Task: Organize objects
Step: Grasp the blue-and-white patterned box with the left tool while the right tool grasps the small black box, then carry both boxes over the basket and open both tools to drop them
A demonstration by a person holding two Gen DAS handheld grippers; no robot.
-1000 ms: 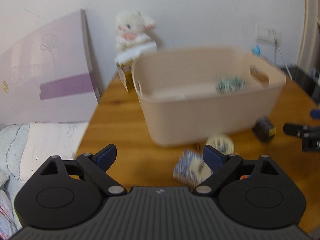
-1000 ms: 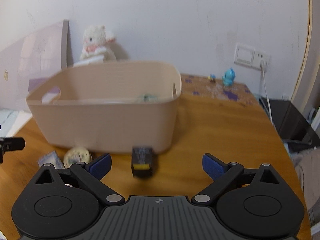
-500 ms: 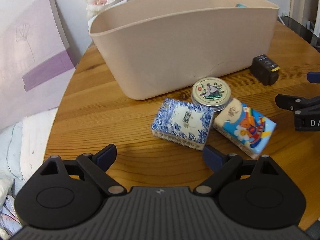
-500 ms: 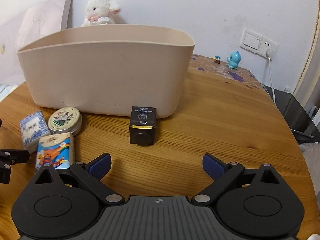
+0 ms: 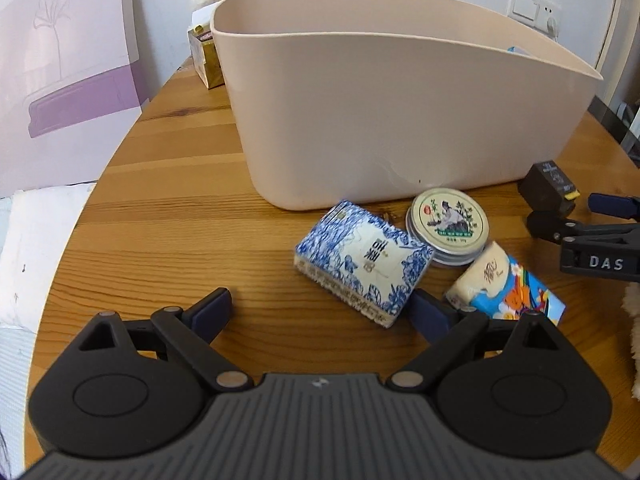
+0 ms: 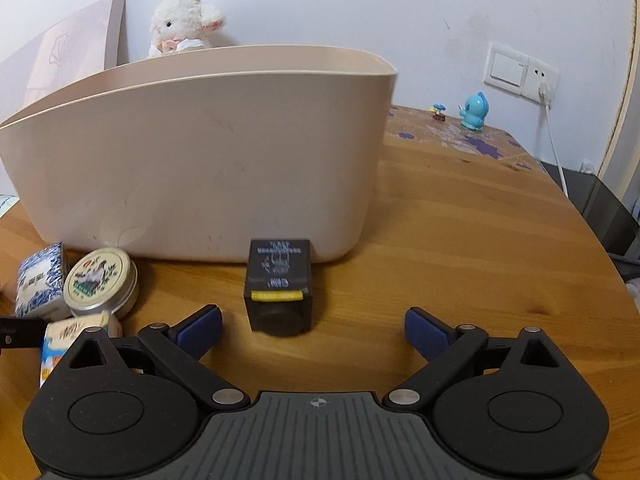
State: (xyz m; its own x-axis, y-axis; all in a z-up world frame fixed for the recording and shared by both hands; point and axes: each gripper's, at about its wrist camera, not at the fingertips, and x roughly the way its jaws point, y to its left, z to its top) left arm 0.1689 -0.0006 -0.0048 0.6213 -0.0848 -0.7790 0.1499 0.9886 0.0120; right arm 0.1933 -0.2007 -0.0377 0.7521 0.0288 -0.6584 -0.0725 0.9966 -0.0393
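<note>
A beige plastic bin [image 5: 400, 112] stands on the wooden table [image 5: 168, 208]; it also shows in the right wrist view [image 6: 200, 152]. In front of it lie a blue-and-white patterned pack [image 5: 364, 268], a round tin [image 5: 447, 226], a colourful tissue pack [image 5: 506, 286] and a small black box [image 5: 546, 192]. My left gripper [image 5: 322, 310] is open, low over the table, just short of the patterned pack. My right gripper [image 6: 312, 326] is open, just short of the black box [image 6: 279, 284]. The tin [image 6: 100, 282] and patterned pack [image 6: 38, 280] sit to its left.
A plush lamb [image 6: 184, 24] and a gold box [image 5: 206, 54] stand behind the bin. A purple-and-white board [image 5: 68, 52] leans at the left. A blue figurine [image 6: 474, 112], a wall socket [image 6: 520, 70] with a cable, and the table's curved edge are at the right.
Both grippers have dropped lower and moved closer to the objects in front of the bin. The jaws stay open.
</note>
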